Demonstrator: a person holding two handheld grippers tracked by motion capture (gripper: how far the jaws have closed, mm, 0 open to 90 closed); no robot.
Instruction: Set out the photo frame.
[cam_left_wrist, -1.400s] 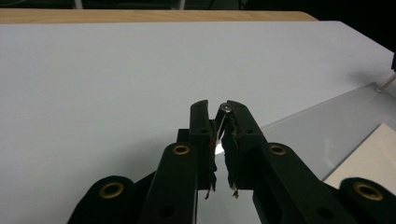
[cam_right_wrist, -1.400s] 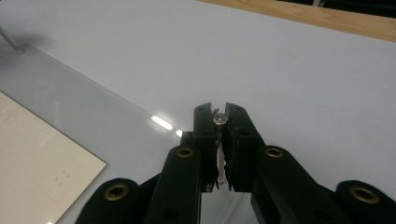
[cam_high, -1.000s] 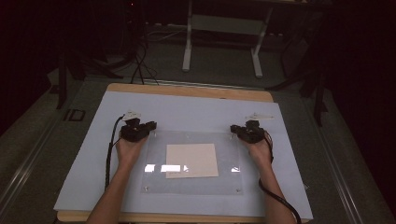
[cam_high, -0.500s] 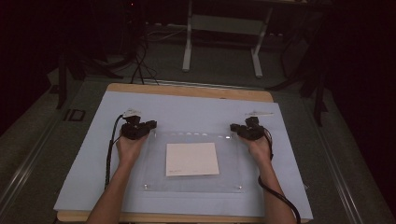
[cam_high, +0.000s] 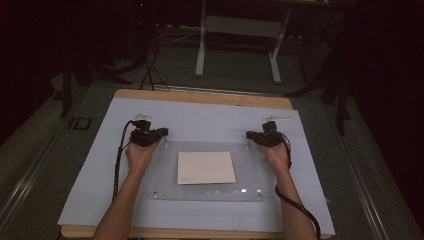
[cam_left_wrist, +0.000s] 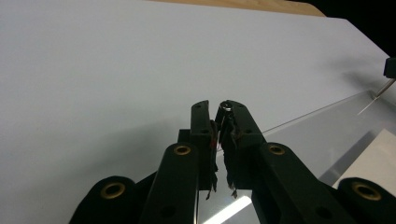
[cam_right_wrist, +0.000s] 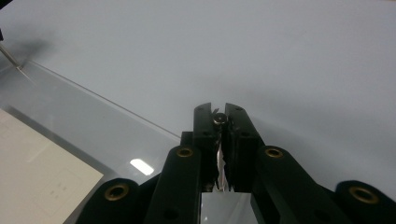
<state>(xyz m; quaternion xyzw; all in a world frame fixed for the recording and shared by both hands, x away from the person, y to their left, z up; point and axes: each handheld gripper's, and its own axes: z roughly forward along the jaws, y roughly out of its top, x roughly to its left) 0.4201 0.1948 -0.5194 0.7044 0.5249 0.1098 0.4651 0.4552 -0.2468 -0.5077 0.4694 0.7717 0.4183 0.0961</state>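
While the clear sheet (cam_high: 210, 172) lies flat, long side left-to-right, left gripper (cam_high: 148, 136) and right gripper (cam_high: 263, 137) both look clamped on small metal pins.

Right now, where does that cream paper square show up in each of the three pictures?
High view: the cream paper square lies mid-table, in the middle of the clear sheet.
Left gripper view: lower right edge, right of the left tongs.
Right gripper view: lower left corner, left of the right tongs.
Shared landmark: the clear sheet's far edge.
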